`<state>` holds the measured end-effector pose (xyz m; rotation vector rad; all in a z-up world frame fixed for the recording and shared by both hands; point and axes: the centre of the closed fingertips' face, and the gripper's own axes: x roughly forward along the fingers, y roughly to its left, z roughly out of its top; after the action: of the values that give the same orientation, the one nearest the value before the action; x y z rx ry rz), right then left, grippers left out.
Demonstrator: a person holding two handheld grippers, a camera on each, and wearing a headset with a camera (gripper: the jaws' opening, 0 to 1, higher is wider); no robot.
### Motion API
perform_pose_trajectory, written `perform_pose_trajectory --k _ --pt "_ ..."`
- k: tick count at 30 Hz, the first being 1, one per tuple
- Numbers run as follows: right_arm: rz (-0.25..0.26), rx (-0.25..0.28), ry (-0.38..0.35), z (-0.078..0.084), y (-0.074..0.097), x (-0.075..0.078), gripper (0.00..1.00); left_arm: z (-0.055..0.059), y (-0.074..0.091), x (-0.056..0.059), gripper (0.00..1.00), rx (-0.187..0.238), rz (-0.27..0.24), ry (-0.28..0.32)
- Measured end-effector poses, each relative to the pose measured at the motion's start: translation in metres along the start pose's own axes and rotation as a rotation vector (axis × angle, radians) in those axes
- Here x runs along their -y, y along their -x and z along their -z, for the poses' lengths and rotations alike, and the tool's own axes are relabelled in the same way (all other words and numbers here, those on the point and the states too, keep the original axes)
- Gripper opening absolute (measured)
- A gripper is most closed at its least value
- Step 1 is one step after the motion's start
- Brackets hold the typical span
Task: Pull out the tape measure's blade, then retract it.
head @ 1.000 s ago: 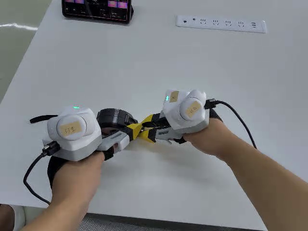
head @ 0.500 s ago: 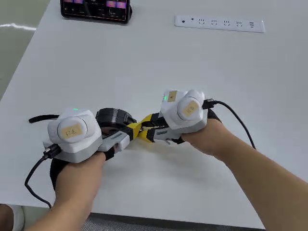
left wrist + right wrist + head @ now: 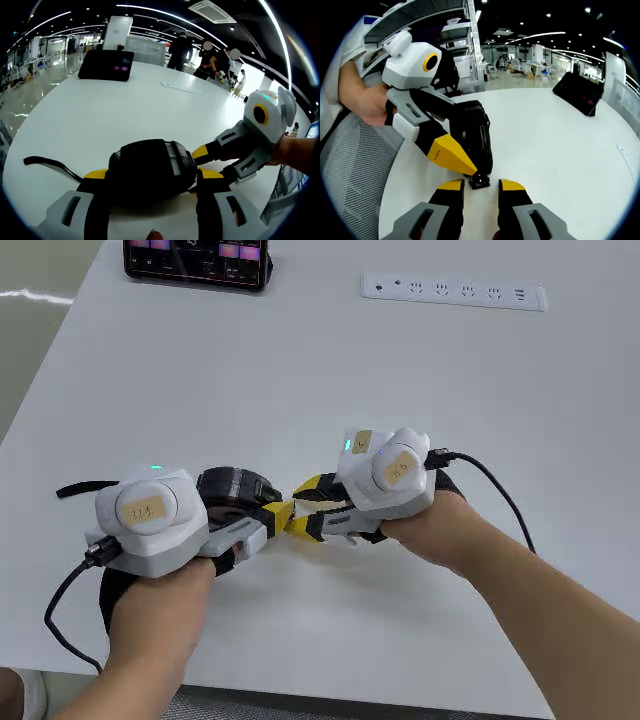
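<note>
The black tape measure (image 3: 232,486) lies on the white table (image 3: 300,380), and my left gripper (image 3: 252,504) is shut on its case. In the left gripper view the case (image 3: 150,167) sits between the grey, yellow-tipped jaws of that gripper (image 3: 152,176). My right gripper (image 3: 305,506) faces it from the right, with its tips at the case's mouth. In the right gripper view the small black end hook (image 3: 480,180) sits between the tips of the right gripper (image 3: 481,187), whose jaws stand slightly apart. The blade is hidden inside the case (image 3: 472,130).
A dark tablet (image 3: 198,260) stands at the table's far edge and a white power strip (image 3: 453,290) lies at the back right. The tape's black wrist strap (image 3: 85,487) trails left. A black cable (image 3: 490,485) runs from the right gripper. The table's near edge is close below my hands.
The right gripper has tilted slightly at the tape measure's mouth. The left gripper and the case have stayed where they were.
</note>
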<state>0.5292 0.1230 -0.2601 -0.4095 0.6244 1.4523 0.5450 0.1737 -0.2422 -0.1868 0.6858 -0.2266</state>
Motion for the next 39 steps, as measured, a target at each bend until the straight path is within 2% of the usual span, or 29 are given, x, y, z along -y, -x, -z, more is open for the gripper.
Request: perform_pose_trajectory --k 5,13,20,23,24,28,33,39 --pt "0.019 0.005 -0.011 0.002 0.009 0.0 0.3 0.001 0.002 0.003 0.68 -0.013 0.018 -0.044" --pt "0.025 0.012 -0.04 0.005 0.02 -0.003 0.33 -0.003 0.006 0.007 0.71 0.002 0.048 -0.067" --pt "0.049 0.015 -0.033 0.003 0.028 -0.002 0.37 -0.004 0.008 0.009 0.73 0.006 0.056 -0.08" --pt "0.066 0.02 -0.039 0.003 0.034 -0.001 0.4 -0.007 0.009 0.013 0.77 0.021 0.071 -0.094" --pt "0.075 0.02 -0.043 0.003 0.037 -0.001 0.41 -0.007 0.01 0.012 0.76 0.013 0.068 -0.125" --pt "0.106 0.028 -0.059 0.004 0.047 -0.003 0.45 -0.008 0.012 0.013 0.77 0.019 0.084 -0.127" --pt "0.134 0.059 -0.074 0.003 0.059 -0.006 0.56 -0.008 0.016 0.016 0.78 0.02 0.099 -0.179" --pt "0.172 0.058 -0.086 0.008 0.072 -0.007 0.65 -0.011 0.023 0.018 0.77 0.019 0.122 -0.245"
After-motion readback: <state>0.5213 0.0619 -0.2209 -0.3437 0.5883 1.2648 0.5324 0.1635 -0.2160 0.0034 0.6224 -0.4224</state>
